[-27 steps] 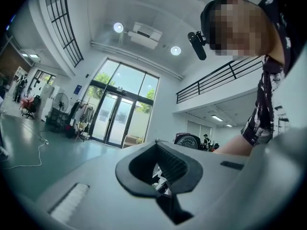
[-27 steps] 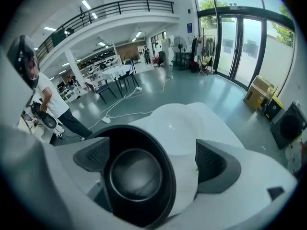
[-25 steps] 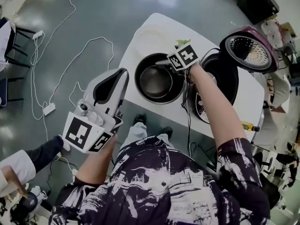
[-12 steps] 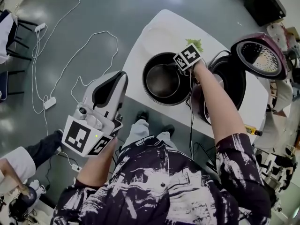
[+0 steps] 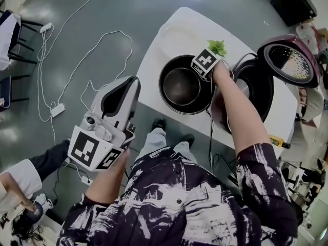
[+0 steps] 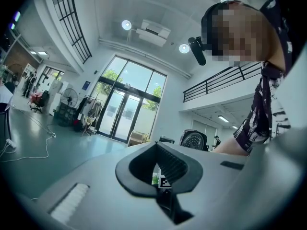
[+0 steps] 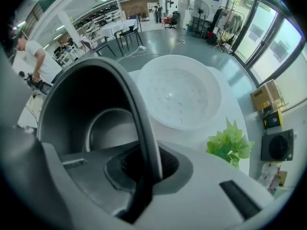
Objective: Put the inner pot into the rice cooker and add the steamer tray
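Observation:
The dark inner pot [image 5: 183,83] stands on the white table [image 5: 154,68], left of the open rice cooker [image 5: 252,94]. My right gripper [image 5: 205,72] points straight down at the pot's right rim. In the right gripper view its jaws have just been closing, and they are now shut on the pot's rim [image 7: 144,128], right gripper [image 7: 146,158]. The white perforated steamer tray [image 7: 180,92] lies on the table beyond the pot, faint in the head view [image 5: 177,35]. My left gripper [image 5: 134,81] hangs level over the floor, left of the table, shut and empty [image 6: 160,169].
The cooker's lid [image 5: 289,60] stands raised at the right. A small green plant [image 5: 217,47] sits behind the right gripper. White cables [image 5: 87,55] and a power strip [image 5: 56,109] lie on the floor. A person's sleeve [image 5: 18,188] shows at lower left.
The right gripper has come down onto the pot's right rim and its jaws have closed on it. The left gripper has hardly moved.

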The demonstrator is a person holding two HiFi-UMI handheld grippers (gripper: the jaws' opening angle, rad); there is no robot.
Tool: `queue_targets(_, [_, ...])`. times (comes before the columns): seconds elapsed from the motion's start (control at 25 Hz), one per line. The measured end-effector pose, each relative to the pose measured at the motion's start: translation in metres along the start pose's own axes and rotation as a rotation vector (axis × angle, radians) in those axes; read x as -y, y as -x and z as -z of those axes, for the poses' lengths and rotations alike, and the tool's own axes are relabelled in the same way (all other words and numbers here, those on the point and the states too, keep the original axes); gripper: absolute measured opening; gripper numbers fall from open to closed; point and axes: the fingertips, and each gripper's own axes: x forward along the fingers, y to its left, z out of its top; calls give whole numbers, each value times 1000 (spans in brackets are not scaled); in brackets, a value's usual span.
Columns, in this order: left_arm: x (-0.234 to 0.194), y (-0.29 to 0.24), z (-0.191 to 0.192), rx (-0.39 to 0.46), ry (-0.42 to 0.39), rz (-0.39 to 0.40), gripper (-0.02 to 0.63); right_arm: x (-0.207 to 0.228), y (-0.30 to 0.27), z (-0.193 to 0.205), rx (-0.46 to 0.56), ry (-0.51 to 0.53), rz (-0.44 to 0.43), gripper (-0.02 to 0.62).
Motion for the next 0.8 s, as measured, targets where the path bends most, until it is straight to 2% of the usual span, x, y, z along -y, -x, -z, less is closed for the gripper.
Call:
queue_targets(0.12, [-5, 1, -1, 0, -1, 1, 5, -4, -1, -1, -16, 5, -14, -2])
queue_targets(0.28, [0, 0, -2, 4, -1, 3, 5, -6, 2, 7, 0, -54, -35, -3])
queue_targets(0.6, [15, -10, -6, 12, -4, 39, 5, -5, 23, -2, 87, -169, -66, -2])
queue_targets(0.8, [23, -18, -16, 25, -13, 73, 5, -4, 56, -15, 146, -228, -75, 0])
